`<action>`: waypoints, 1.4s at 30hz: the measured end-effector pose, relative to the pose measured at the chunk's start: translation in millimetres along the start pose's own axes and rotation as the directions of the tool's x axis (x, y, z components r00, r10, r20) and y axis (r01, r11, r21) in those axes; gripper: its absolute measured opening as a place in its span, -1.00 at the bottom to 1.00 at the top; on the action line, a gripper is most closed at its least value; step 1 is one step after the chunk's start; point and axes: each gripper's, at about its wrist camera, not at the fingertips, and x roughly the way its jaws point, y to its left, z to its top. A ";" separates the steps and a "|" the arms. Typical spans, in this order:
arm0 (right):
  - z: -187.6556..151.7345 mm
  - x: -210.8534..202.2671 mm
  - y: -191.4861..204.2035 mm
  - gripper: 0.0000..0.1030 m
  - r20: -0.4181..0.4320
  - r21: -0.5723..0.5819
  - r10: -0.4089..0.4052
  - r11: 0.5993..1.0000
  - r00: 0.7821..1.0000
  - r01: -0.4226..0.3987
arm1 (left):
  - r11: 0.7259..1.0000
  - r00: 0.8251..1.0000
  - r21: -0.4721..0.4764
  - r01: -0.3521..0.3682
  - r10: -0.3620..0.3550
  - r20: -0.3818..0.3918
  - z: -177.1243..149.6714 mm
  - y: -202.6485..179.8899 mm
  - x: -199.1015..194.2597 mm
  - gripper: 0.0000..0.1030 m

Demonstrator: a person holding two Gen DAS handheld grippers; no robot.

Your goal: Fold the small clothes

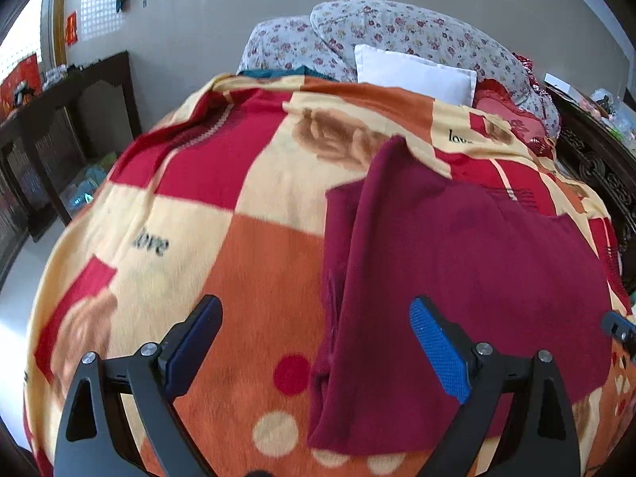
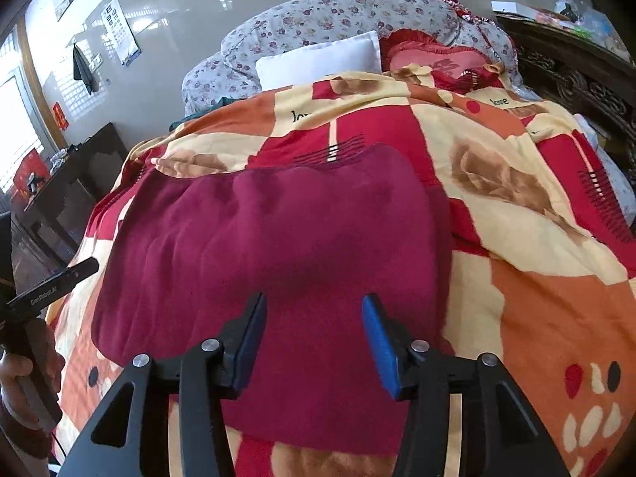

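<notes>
A dark red garment point(image 2: 278, 246) lies spread on a bed, on top of a checked blanket point(image 2: 548, 318) in red, orange and cream. In the right wrist view it lies fairly flat with soft wrinkles, its far edge rounded and its near edge running under the tool.

The right tongs point(image 2: 314, 328) hang over the near part of the garment with their blue pads parted about halfway. Nothing is caught between them; the red cloth shows through the gap, and whether the tips touch it cannot be told. They point forward and down across the bed toward the pillows.

The left tongs point(image 1: 316, 332) stand wide open and empty. Their left pad is over bare blanket and their right pad over the garment, so the garment's left edge, which has a lengthwise fold or ridge, runs up between the two pads. In this view the garment lies mostly to the right of the tongs.

At the left edge of the right wrist view a hand point(image 2: 24, 389) grips the handle of the left tool, just beside the garment's left side.

A white pillow point(image 1: 413, 73) and a flowered quilt point(image 1: 397, 31) lie at the head of the bed.
</notes>
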 end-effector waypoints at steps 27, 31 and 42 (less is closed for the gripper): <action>49.2 53.9 147.5 -0.09 -0.078 -0.186 0.178 0.964 0.981 -0.190 | 0.985 0.991 -0.110 0.133 -0.136 -0.019 -36.3 33.5 41.9 0.89; 68.9 88.9 194.8 -0.20 -0.114 -0.205 0.216 0.950 0.970 -0.236 | 0.981 0.987 -0.107 0.162 -0.163 0.000 -37.6 36.2 43.3 0.92; 77.6 161.6 246.4 -0.21 -0.181 -0.240 0.126 0.956 0.975 -0.168 | 0.980 0.984 -0.098 0.175 -0.178 -0.028 -32.4 34.1 52.0 1.00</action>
